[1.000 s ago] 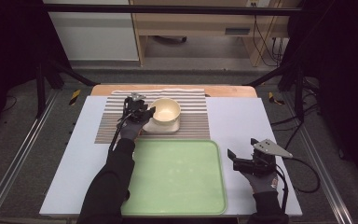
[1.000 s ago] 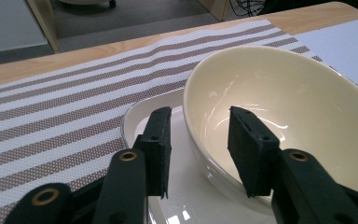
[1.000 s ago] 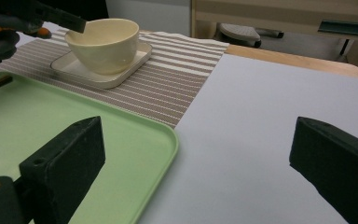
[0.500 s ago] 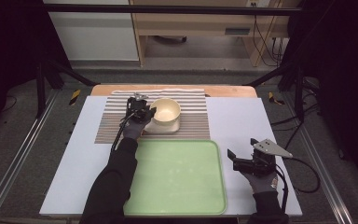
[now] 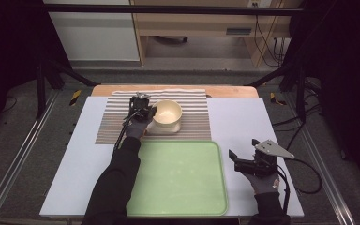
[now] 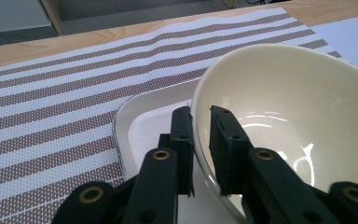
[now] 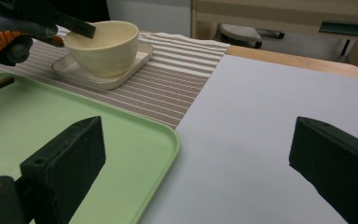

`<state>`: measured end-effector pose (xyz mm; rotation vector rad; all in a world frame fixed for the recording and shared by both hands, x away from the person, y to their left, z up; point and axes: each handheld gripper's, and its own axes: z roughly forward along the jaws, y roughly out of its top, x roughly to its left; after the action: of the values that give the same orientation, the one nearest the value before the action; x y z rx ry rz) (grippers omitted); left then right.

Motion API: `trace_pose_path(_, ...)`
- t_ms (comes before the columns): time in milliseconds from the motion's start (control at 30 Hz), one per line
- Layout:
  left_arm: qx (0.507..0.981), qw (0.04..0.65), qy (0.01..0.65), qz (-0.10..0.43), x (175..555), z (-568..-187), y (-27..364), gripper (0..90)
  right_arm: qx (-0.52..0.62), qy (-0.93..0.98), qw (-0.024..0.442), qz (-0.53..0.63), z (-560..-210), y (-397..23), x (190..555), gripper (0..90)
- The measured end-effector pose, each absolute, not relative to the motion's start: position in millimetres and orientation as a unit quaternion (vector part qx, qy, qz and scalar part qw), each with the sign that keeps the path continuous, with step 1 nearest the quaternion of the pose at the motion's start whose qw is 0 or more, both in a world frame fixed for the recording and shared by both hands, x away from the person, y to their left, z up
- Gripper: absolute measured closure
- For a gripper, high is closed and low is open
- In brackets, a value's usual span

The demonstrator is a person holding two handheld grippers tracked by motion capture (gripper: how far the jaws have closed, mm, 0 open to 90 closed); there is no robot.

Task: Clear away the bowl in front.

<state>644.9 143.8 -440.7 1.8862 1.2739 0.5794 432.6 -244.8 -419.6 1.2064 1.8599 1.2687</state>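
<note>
Bowl, cream, glossy inside, sits on a small pale square plate w/ rounded corners, on the brown-and-white striped placemat at the far middle of the table. No brand, label or writing readable on bowl, plate, mat or tray.

L gripper is at the bowl's left rim. Left gripper view: one black jaw outside the wall, the other inside, rim between them; jaws have just been closing and now pinch the bowl's wall, pads looking pressed on both sides. Bowl appears tilted a bit toward the gripper in that view, its base hidden behind the jaws, so can't tell if it's lifted off the plate. Right gripper view shows the bowl resting on the plate, the gloved left hand at its rim.

Green tray lies near side of the table, just below the mat, nothing in it.

R gripper hovers over bare white tabletop just right of the tray, well apart from the bowl; jaws spread wide, nothing between them. Grey three-cornered plate on top of it, cable trailing to the right.
</note>
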Motion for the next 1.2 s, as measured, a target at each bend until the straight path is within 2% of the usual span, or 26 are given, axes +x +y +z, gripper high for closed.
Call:
trace_pose_path(300,0.752,0.371,0.493,0.233,641.8,-438.7,143.4,82.0,0.453,0.697,0.289,0.475,-419.7,-244.7,432.8,3.9)
trace_pose_path(467,0.759,0.366,0.487,0.23,640.3,-439.0,141.7,75.4,0.453,0.697,0.289,0.474,-419.8,-245.4,433.0,3.9)
trace_pose_path(667,0.773,0.346,0.484,0.22,640.8,-442.6,141.6,75.0,0.455,0.697,0.288,0.474,-419.8,-245.2,433.1,3.9)
trace_pose_path(1067,0.76,0.355,0.501,0.214,640.8,-443.1,141.6,80.7,0.454,0.697,0.29,0.474,-419.6,-245.6,433.1,3.9)
trace_pose_path(1200,0.75,0.377,0.501,0.212,638.4,-439.0,139.3,81.9,0.455,0.695,0.289,0.476,-419.2,-245.9,432.9,3.9)
